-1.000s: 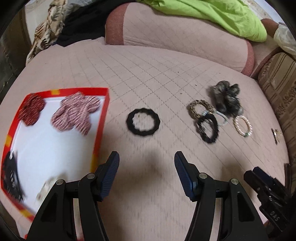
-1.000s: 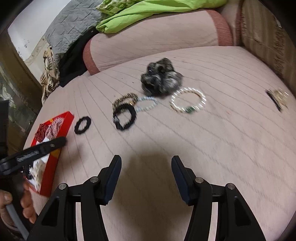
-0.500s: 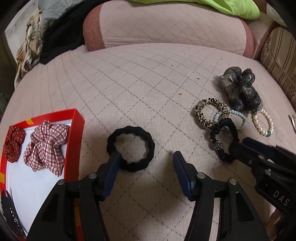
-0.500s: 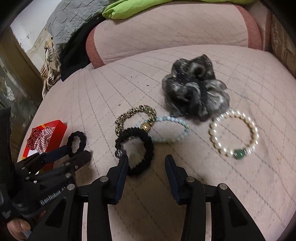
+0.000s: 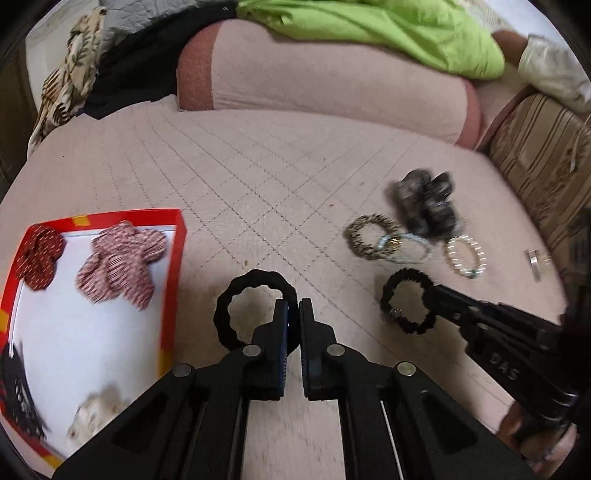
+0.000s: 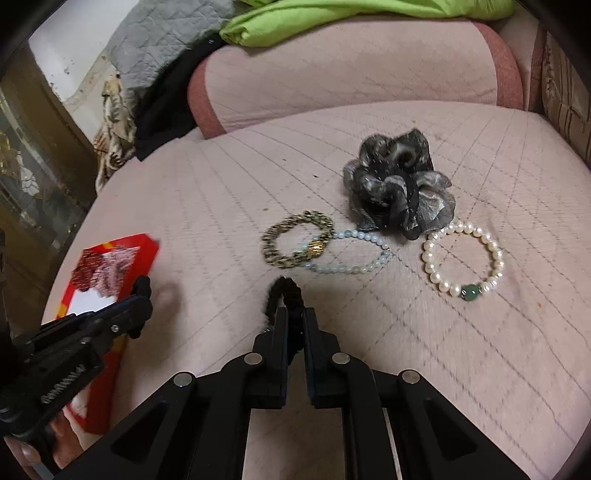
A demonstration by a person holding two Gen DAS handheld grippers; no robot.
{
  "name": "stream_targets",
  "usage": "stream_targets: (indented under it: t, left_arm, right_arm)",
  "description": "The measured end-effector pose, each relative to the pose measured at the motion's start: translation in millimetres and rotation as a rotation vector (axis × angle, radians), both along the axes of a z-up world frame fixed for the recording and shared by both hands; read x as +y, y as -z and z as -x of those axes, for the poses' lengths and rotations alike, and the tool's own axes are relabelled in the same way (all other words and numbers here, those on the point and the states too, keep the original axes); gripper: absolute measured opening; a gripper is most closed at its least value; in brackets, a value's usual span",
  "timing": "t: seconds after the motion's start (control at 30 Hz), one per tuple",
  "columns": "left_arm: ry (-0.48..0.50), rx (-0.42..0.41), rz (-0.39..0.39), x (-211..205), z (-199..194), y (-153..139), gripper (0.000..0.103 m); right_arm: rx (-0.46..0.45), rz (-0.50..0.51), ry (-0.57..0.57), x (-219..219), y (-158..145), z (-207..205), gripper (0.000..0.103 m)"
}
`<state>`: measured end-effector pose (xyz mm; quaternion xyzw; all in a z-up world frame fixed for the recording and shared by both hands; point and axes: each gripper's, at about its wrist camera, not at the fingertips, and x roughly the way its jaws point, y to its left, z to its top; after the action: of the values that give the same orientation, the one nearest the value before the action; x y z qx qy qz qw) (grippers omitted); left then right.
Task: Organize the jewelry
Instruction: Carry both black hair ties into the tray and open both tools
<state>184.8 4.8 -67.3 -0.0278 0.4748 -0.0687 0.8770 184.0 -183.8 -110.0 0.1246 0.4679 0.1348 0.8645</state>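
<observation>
The letters "DAS" were read in white on the black body of the right gripper (image 5: 430,301) where it entered the left wrist view; the lettering on the left gripper (image 6: 142,308) seen from the right wrist view was too blurred to be read. The jaws of the left gripper were narrowed onto the rim of a black hair tie (image 5: 255,310), held just beside the red edge of a white-floored tray (image 5: 173,291). The jaws of the right gripper were closed on a second black hair tie (image 6: 286,295), seen edge-on, near the other pieces. A leopard-print band (image 6: 295,240) and a pale bead bracelet (image 6: 351,253) were seen overlapping, with a grey scrunchie (image 6: 399,184) and a pearl bracelet (image 6: 463,256) touching beside them. In the tray, a checked scrunchie (image 5: 118,264) and a dark red scrunchie (image 5: 38,256) were laid along the far edge, with open white floor nearer. Bare quilted pink bed cover (image 5: 266,177) was left between tray and jewelry. A pink bolster (image 5: 332,85) and a green cloth (image 5: 388,29) were set behind.
</observation>
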Motion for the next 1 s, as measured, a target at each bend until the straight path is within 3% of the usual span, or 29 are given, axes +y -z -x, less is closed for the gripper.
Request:
stream_targets:
  t: [0.27,0.4,0.7,1.0]
  left_arm:
    - [-0.075,-0.05,0.112,57,48,-47,0.006]
    - [-0.173,-0.076,0.104,109,66,-59,0.006]
    - [-0.372,-0.021,0.088,212,72,-33,0.006]
    - [-0.448,0.054,0.052,256,48,10,0.006]
  right_arm:
    - [-0.074,-0.003,-0.063,30,-49,35,0.008]
    - [-0.096,-0.012,-0.125,58,-68,48,0.008]
    - [-0.088,-0.01,-0.305,155,-81,53,0.008]
    - [0.011,-0.004,-0.385,228,-43,24,0.008]
